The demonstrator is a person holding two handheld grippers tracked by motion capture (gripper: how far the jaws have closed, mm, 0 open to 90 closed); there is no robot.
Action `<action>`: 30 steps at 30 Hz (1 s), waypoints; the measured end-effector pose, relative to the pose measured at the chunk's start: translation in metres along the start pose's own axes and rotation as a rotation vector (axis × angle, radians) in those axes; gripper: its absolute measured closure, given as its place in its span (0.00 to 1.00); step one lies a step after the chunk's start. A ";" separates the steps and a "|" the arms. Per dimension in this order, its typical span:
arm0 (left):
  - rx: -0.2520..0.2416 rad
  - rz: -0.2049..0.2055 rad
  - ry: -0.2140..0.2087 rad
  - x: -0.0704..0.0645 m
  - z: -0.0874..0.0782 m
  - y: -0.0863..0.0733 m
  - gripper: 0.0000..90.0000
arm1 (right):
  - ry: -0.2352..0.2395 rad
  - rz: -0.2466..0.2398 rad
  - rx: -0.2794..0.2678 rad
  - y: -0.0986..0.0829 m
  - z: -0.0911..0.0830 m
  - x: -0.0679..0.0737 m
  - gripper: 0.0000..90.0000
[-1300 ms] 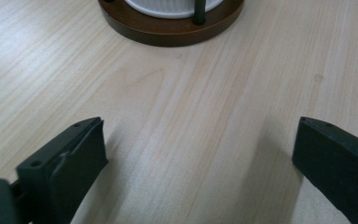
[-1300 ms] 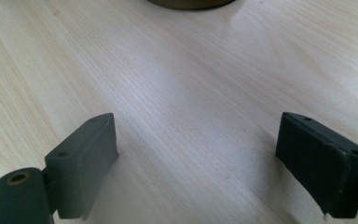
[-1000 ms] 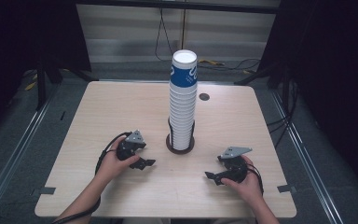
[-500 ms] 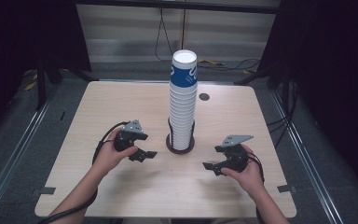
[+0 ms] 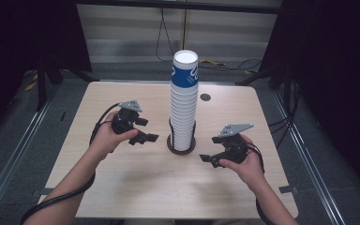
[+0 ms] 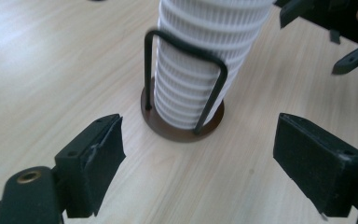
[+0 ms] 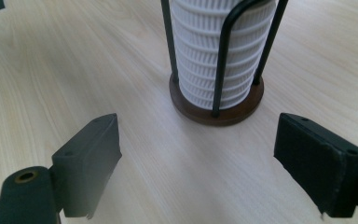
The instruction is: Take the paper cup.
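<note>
White paper cups [image 5: 184, 105] stand stacked in a wire holder [image 5: 181, 140] between both claws. Left claw [image 5: 146, 137] has moved closer, right claw [image 5: 207, 158] too; both gape wide, empty, so a grasp looks imminent.

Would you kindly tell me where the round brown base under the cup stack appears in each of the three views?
High view: the brown base lies at the table's middle, between the two grippers, under the cup stack.
Left gripper view: centre, slightly above the middle, beyond the open jaws.
Right gripper view: upper centre-right, beyond the open jaws.
Shared landmark: the black wire loops rising from the base around the ribbed white cups.
</note>
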State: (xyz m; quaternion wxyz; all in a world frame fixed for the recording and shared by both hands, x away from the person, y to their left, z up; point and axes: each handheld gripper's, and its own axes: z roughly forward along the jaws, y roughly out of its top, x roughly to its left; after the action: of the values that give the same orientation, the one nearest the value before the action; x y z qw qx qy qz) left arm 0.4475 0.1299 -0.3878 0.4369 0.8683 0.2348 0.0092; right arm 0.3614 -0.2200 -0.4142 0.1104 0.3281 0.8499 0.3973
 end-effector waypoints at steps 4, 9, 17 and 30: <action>-0.033 0.009 0.030 -0.005 -0.016 0.023 0.18 | 0.003 0.010 -0.018 0.010 -0.002 0.001 0.15; -0.023 0.054 0.022 -0.013 -0.028 0.045 0.18 | 0.003 0.002 -0.045 0.028 -0.005 0.004 0.15; -0.031 0.083 0.008 -0.021 -0.038 0.081 0.18 | 0.012 -0.021 -0.055 0.054 -0.003 0.005 0.15; -0.093 0.115 0.005 -0.028 -0.049 0.131 0.18 | 0.011 -0.004 -0.075 0.069 -0.004 -0.003 0.15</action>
State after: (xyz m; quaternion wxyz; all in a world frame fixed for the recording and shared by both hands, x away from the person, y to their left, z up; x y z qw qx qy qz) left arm 0.4643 0.0887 -0.2520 0.4748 0.8591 0.1851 0.0471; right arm 0.3942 -0.1915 -0.3602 0.1188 0.3197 0.8358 0.4302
